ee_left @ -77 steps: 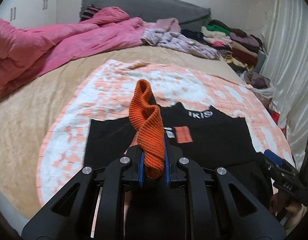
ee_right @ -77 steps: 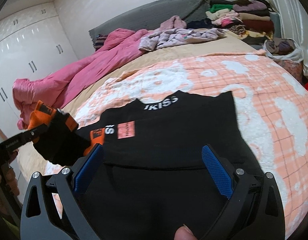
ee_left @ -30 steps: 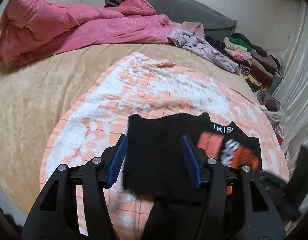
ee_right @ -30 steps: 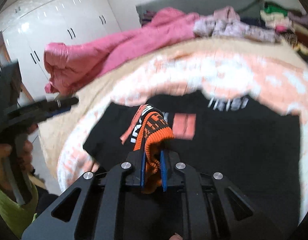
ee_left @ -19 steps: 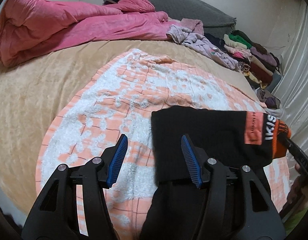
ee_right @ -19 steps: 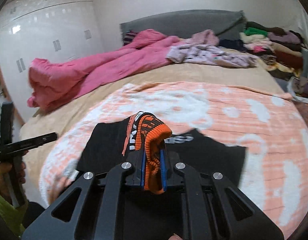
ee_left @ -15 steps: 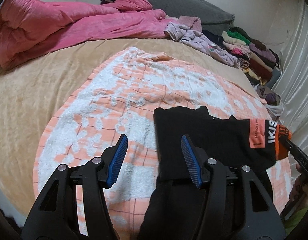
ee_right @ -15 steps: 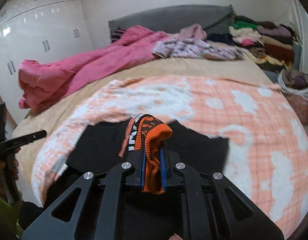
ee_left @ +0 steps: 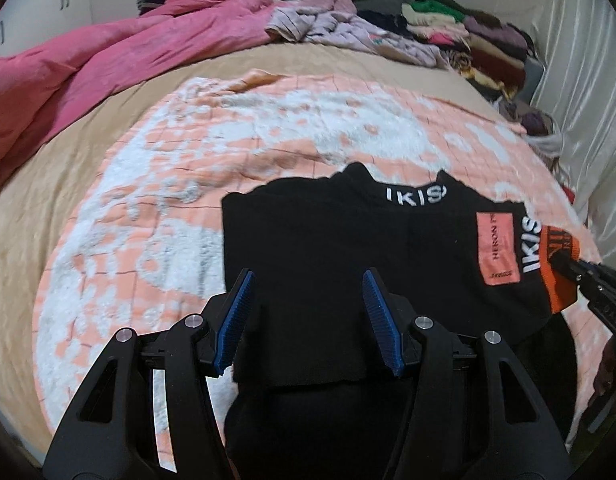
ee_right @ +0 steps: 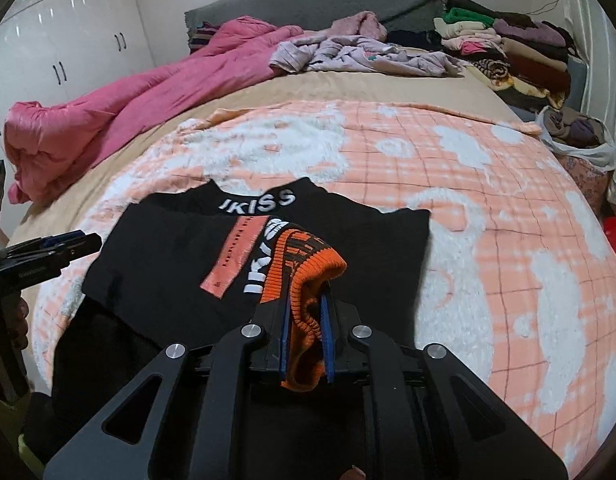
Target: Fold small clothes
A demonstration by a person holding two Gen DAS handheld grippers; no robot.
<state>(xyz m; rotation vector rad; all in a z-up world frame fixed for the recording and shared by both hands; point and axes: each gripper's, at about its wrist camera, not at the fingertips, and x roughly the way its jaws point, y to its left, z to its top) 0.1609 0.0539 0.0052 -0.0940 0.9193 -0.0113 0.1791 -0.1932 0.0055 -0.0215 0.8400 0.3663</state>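
Sweater [ee_left: 347, 248], black w/ white lettering, lies flat on peach-and-white blanket [ee_left: 156, 216] on bed. Left wrist view: left gripper [ee_left: 306, 320] above sweater's near part, fingers apart, nothing gripped. Right wrist view: right gripper [ee_right: 304, 334] clamped on orange ribbed cuff [ee_right: 308, 280], sleeve folded across sweater front.

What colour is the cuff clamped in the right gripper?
Orange ribbed knit with black stripes; the cuff shows best in the right wrist view, pinched by the right gripper.

Soft, even indoor light, faint shadows, glare on white wardrobe doors [ee_right: 68, 40], strong fisheye bending, dark vignetted corners
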